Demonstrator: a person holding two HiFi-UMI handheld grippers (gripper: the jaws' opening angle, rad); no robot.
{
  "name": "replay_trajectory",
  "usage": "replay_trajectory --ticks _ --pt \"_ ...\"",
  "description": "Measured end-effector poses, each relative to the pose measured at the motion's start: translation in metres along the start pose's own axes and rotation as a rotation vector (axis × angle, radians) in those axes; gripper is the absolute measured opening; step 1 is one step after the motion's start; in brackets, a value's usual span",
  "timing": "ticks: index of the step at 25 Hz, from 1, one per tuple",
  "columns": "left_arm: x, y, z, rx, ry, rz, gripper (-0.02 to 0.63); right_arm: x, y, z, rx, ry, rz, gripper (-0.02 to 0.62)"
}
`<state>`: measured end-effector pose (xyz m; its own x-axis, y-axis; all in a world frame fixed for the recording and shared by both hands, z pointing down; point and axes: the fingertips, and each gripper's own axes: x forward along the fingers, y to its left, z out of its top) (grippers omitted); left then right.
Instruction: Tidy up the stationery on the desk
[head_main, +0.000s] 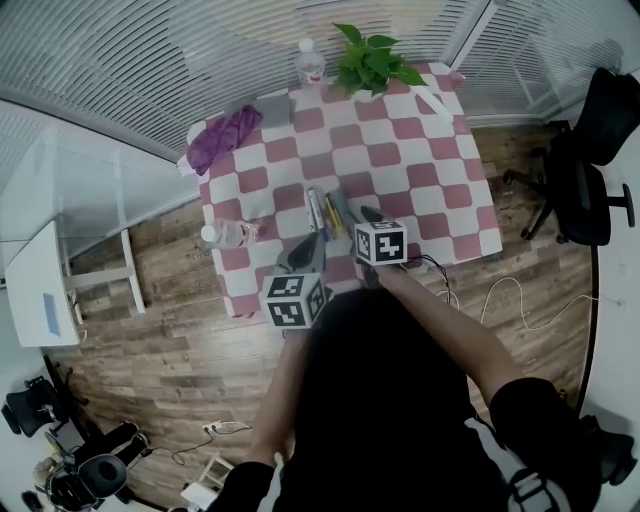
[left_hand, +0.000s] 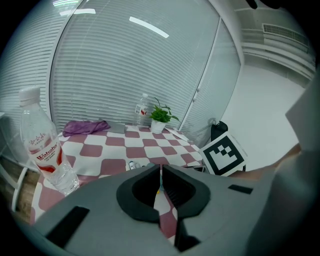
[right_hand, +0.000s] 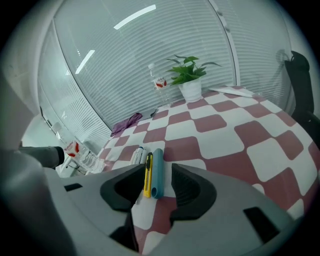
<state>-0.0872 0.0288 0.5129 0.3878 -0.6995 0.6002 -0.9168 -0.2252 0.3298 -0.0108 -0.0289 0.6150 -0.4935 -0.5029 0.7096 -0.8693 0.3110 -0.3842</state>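
Right gripper view: right tongs (right_hand: 159, 186) wide, left tongs (left_hand: 161, 175) narrow, pens (right_hand: 153, 170) near table (right_hand: 225, 145) edge.

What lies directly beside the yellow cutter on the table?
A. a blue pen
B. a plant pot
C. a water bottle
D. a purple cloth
A: in the right gripper view the blue pen lies lengthwise right along the yellow cutter.
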Motion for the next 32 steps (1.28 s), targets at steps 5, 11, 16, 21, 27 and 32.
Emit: replay_trajectory --ticks 5,11,16,21,27,32 --pt "-0.012 -0.005 0.006 -0.027 -0.028 0.038 0.040 -0.027 -0.003 0.006 -0.054 -0.016 0.021 0.135" --pt "-0.028 -0.012 0.001 -0.027 -0.027 0.092 0.040 -0.064 -0.016 0.011 -0.129 -0.056 0.034 0.057" --pt "-0.041 -0.023 -0.002 -0.019 -0.034 0.132 0.040 -0.092 -0.028 0.007 -0.186 -0.065 0.108 0.026" --pt "-0.047 -0.031 -0.007 0.002 -0.051 0.161 0.040 -0.117 -0.045 0.014 -0.242 -0.115 0.155 0.021" --pt "-0.064 -0.037 0.013 0.011 -0.126 0.192 0.040 -0.160 -0.060 0.053 -0.316 -0.219 0.207 0.021" --pt "-0.080 -0.037 0.054 0.044 -0.215 0.206 0.040 -0.204 -0.062 0.099 -0.361 -0.344 0.238 0.020"
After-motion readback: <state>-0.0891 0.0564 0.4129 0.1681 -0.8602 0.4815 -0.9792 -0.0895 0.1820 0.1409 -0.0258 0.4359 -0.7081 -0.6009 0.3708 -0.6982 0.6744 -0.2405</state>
